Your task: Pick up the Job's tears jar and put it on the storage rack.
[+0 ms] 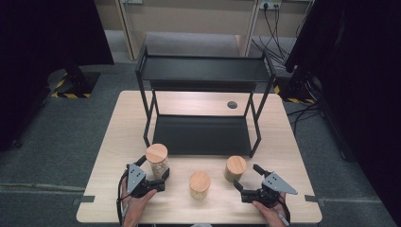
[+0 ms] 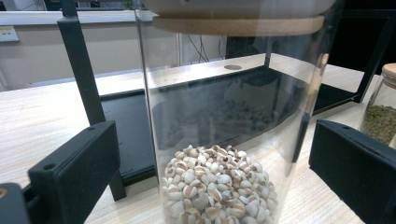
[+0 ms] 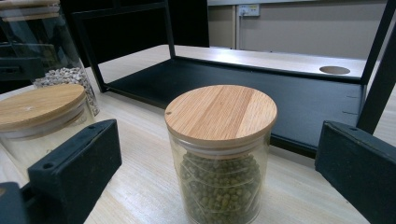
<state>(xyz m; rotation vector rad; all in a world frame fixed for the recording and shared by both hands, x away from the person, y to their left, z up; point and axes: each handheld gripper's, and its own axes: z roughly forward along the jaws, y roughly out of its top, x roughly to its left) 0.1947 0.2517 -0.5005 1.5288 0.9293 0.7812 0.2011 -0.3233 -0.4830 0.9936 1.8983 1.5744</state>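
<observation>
Three glass jars with wooden lids stand near the table's front edge. The tall jar [image 1: 157,158] holds pale grains [image 2: 217,186] and stands between the jaws of my left gripper [image 1: 153,168], which is open; a gap shows beside the left jaw. The short jar of green beans [image 1: 235,168] [image 3: 220,154] stands just ahead of my right gripper [image 1: 247,177], whose jaws are open and apart from it on both sides. The middle jar [image 1: 199,183] [image 3: 37,112] stands between the two hands.
A black two-tier metal rack [image 1: 203,71] stands on the wooden table [image 1: 279,142], its lower shelf [image 1: 201,135] [image 3: 243,88] right behind the jars. A round cable hole [image 1: 231,104] lies in the table beyond it. Black screens flank the table.
</observation>
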